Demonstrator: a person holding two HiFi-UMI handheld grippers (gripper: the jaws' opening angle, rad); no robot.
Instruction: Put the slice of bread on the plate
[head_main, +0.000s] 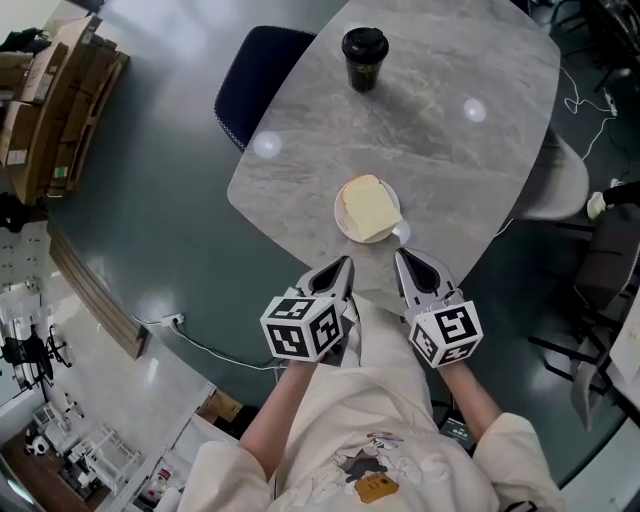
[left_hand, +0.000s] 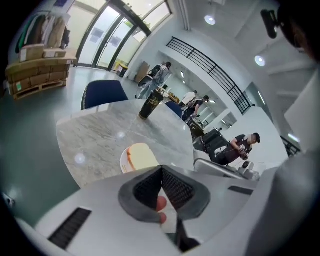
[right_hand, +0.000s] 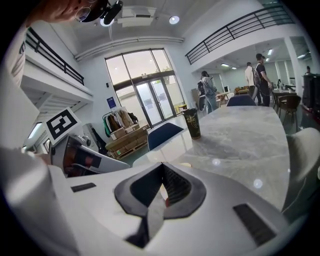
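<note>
Slice of bread (head_main: 368, 207) lies flat on the white plate (head_main: 342, 222), near the close edge of the grey marble table (head_main: 450, 130). Left gripper (head_main: 343, 266) and right gripper (head_main: 402, 258) are side by side over the table edge, just short of the plate and not touching it. On both, the jaws are pressed together at the tips with nothing between them. Dark cup (head_main: 364, 58) stands upright at the far side of the table, and a blue chair (head_main: 252, 85) is tucked in at the table's left.
</note>
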